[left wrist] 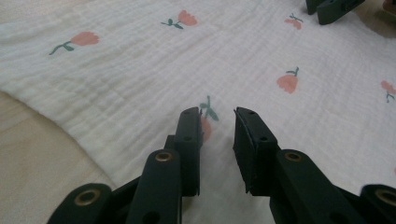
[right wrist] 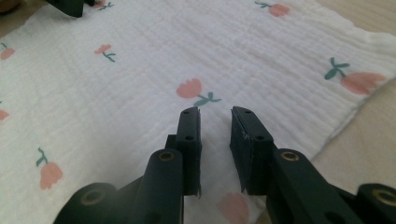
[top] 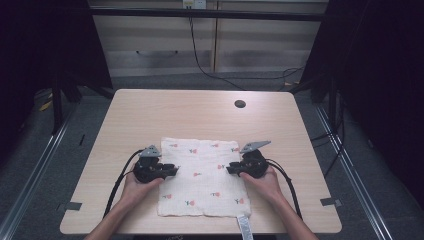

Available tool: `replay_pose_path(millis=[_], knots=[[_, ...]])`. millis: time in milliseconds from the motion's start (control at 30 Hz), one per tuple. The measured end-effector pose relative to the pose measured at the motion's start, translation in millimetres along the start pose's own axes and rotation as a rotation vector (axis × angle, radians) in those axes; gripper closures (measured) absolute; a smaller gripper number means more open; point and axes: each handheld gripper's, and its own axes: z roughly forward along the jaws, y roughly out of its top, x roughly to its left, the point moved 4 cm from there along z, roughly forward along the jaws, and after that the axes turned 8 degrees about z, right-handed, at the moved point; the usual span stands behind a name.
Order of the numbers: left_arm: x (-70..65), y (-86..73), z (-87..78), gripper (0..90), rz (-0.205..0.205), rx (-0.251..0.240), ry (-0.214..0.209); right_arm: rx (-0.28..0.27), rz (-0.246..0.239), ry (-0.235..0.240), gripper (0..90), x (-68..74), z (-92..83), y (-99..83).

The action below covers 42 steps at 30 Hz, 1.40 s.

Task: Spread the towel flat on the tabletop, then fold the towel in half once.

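Light wood table (top: pixel 150 110) — centre frame, round dark grommet hole (top: pixel 240 104) upper right of tabletop, black cable (top: pixel 200 62) trailing down — top centre, grey tape marks (top: pixel 330 202) at lower corners.

A white label tag (top: pixel 243 226) runs off the bottom edge.

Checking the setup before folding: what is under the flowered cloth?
The cloth lies flat on the wooden table, which shows around its edges. Whatever might lie beneath its middle is covered; no bump shows.
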Motion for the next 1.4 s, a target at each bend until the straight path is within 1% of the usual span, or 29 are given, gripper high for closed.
replay_pose_path(millis=[67, 133, 167, 200, 233, 267, 367, 400, 433, 500, 567, 667, 733, 767, 800, 833, 867, 900, 933, 1000, 1067, 1100, 1167, 1200, 1233, 1267, 1333, 1400], knots=[[-1.3, -0.2, 0.0, 70.7, 0.008, 0.002, 0.000, 0.004, -0.003, -0.005, 73.3, 1.8, -3.5, -3.8], [-3.6, -0.6, 0.2, 70.7, 0.009, -0.002, -0.007, 0.010, -0.007, -0.005, 73.2, 3.6, -7.2, -7.7], [-5.2, -1.0, 0.4, 70.7, 0.010, -0.006, -0.017, 0.010, -0.011, -0.004, 72.9, 4.3, -8.9, -9.8], [-6.8, -1.5, 0.2, 70.6, 0.018, -0.006, -0.019, 0.006, -0.015, 0.003, 72.6, 5.3, -10.1, -11.8], [-8.5, -2.2, -0.4, 70.6, 0.021, -0.004, -0.022, 0.002, -0.025, -0.003, 72.6, 5.8, -11.4, -13.7], [-10.0, -2.6, -1.0, 70.6, 0.025, -0.001, -0.023, -0.006, -0.022, -0.002, 72.6, 6.5, -12.1, -15.2], [-15.7, -4.7, -3.7, 70.6, 0.038, 0.010, -0.031, -0.004, -0.024, -0.004, 72.6, 7.9, -13.2, -16.8], [-17.1, -5.5, -5.0, 70.6, 0.041, 0.014, -0.030, -0.004, -0.022, -0.003, 72.6, 8.6, -13.1, -17.0], [-19.1, -6.5, -5.9, 70.6, 0.035, 0.014, -0.032, -0.004, -0.025, 0.002, 72.6, 8.9, -13.1, -17.3], [-23.3, -8.2, -8.5, 70.5, 0.025, 0.022, -0.049, 0.002, -0.028, 0.013, 72.5, 11.5, -13.6, -18.8], [-29.0, -10.1, -10.8, 69.7, 0.046, 0.034, -0.050, 0.003, -0.032, 0.023, 72.5, 14.6, -15.1, -21.6], [-33.5, -11.4, -12.5, 69.5, 0.044, 0.038, -0.055, 0.012, -0.052, 0.025, 72.2, 18.5, -18.3, -25.8], [-34.7, -10.8, -12.6, 69.4, 0.046, 0.046, -0.046, 0.014, -0.048, 0.031, 69.9, 20.5, -18.9, -26.9], [-34.7, -10.6, -12.5, 69.1, 0.043, 0.047, -0.048, 0.018, -0.048, 0.033, 67.3, 21.5, -18.9, -26.9], [-34.3, -10.2, -12.5, 68.4, 0.039, 0.047, -0.056, 0.015, -0.050, 0.037, 63.0, 21.6, -18.3, -26.4], [-33.9, -10.1, -12.6, 67.2, 0.035, 0.046, -0.063, 0.010, -0.041, 0.026, 58.6, 21.6, -18.3, -25.4], [-32.9, -10.2, -13.2, 65.8, 0.034, 0.047, -0.069, 0.004, -0.036, 0.019, 57.5, 21.4, -18.7, -24.1], [-32.0, -10.0, -13.6, 65.8, 0.039, 0.049, -0.062, -0.009, -0.033, 0.022, 56.7, 21.2, -19.7, -22.0], [-31.0, -9.7, -14.3, 65.5, 0.039, 0.047, -0.059, -0.017, -0.030, 0.025, 56.0, 20.6, -21.1, -19.6], [-27.9, -7.5, -17.2, 64.3, 0.036, 0.025, -0.054, -0.035, -0.024, 0.019, 56.1, 17.7, -23.4, -14.4], [-25.1, -4.0, -19.6, 64.3, 0.026, 0.001, -0.047, -0.050, -0.018, 0.009, 56.5, 12.5, -25.0, -8.7], [-23.4, -2.9, -20.1, 63.8, 0.029, -0.002, -0.038, -0.059, -0.007, 0.006, 56.8, 8.1, -25.6, -4.5], [-19.2, -2.1, -18.5, 63.6, 0.006, -0.016, -0.028, -0.082, 0.012, 0.000, 56.9, 1.0, -25.3, 1.2], [-17.3, -2.7, -16.7, 63.5, 0.004, -0.007, -0.025, -0.087, 0.024, -0.009, 57.6, -3.1, -24.4, 3.8], [-16.2, -3.6, -14.7, 63.4, 0.003, 0.001, -0.016, -0.094, 0.029, -0.017, 58.3, -7.2, -22.8, 5.9], [-15.4, -4.2, -13.8, 63.4, 0.006, 0.007, -0.011, -0.088, 0.026, -0.031, 59.0, -11.1, -21.5, 7.8], [-16.0, -3.9, -14.5, 63.4, 0.013, 0.005, -0.009, -0.083, 0.014, -0.051, 61.5, -17.8, -19.6, 11.8], [-16.5, -3.4, -16.1, 62.5, 0.022, 0.001, -0.006, -0.092, 0.018, -0.067, 62.4, -24.6, -19.3, 16.3]])
